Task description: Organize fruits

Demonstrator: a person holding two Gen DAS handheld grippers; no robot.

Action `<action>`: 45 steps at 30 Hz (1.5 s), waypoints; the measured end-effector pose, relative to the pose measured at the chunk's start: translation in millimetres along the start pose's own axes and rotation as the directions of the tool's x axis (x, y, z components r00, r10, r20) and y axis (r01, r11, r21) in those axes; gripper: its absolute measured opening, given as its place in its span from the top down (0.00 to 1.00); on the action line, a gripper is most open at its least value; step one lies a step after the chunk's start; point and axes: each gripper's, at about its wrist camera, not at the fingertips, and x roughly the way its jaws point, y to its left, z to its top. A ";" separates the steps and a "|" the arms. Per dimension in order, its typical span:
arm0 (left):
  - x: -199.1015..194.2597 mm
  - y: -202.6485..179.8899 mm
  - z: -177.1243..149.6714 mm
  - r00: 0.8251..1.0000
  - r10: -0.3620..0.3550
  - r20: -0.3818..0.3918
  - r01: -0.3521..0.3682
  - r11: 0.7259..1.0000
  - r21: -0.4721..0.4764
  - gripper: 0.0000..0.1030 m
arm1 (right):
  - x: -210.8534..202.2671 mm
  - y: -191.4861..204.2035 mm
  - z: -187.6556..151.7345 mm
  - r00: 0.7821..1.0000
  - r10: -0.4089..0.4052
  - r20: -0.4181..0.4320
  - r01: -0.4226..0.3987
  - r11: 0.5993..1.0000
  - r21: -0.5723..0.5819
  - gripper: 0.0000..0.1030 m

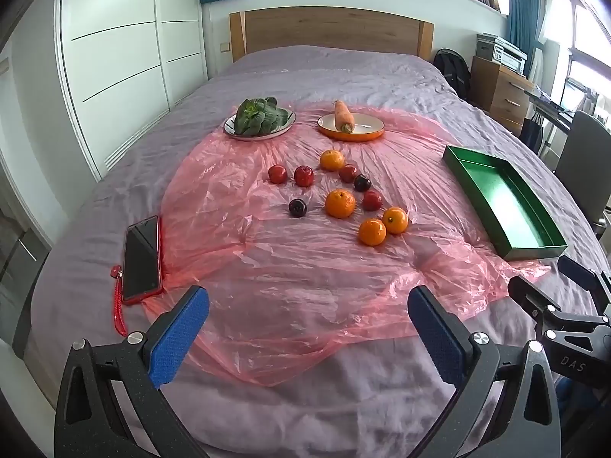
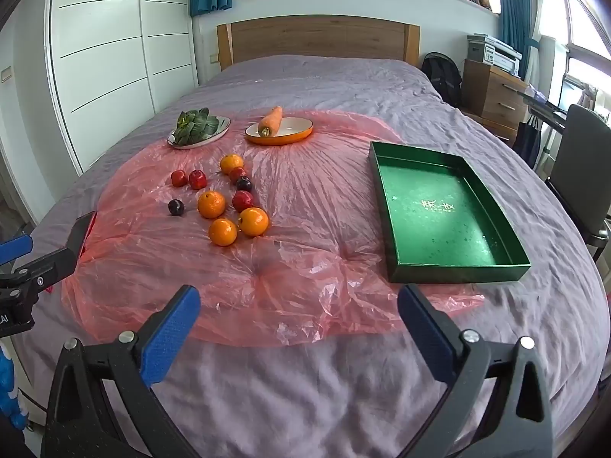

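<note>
Fruit's all loose on the pink plastic sheet (image 2: 290, 252) over my bed (image 2: 324, 389): four oranges (image 2: 222, 232), a few red ones (image 2: 243, 200) and two dark plums (image 2: 176, 207), bunched left of the green tray (image 2: 454, 271), which has nothing in it. Further back, greens (image 1: 259, 114) on one plate, a carrot (image 1: 343, 115) on the orange plate. My left gripper (image 1: 307, 337) and right gripper (image 2: 299, 328) both hang wide open over the near edge, holding nothing. Phone (image 1: 141, 257) lies off to the left.
</note>
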 end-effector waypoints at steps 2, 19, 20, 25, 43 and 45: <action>0.8 -0.2 0.4 1.000 0.000 -0.005 0.000 1.000 0.002 0.01 | 0.1 0.0 0.0 1.000 -0.001 -0.001 0.001 1.000 0.000 0.00; 3.2 1.4 0.0 0.999 -0.006 -0.034 0.007 1.000 0.006 0.01 | 0.2 -1.2 -2.0 1.000 0.014 -0.010 -0.014 1.000 0.009 0.00; 3.5 2.0 0.6 0.999 -0.006 -0.033 0.006 1.000 0.005 0.01 | 1.4 -0.5 -3.7 1.000 0.015 -0.011 -0.014 1.000 0.007 0.00; 1.9 2.0 3.4 1.000 -0.008 -0.030 0.008 1.000 0.003 0.01 | 0.5 -1.2 -1.5 1.000 0.018 -0.018 -0.018 1.000 0.004 0.00; 3.1 -3.1 5.8 0.998 -0.024 -0.053 0.026 0.999 0.030 0.01 | 2.8 2.3 -0.8 0.999 0.039 -0.028 -0.039 0.999 -0.012 0.00; 4.3 -0.6 5.7 0.998 -0.023 -0.056 0.024 0.999 0.021 0.01 | 3.3 2.3 -0.8 0.999 0.039 -0.029 -0.040 0.999 -0.013 0.00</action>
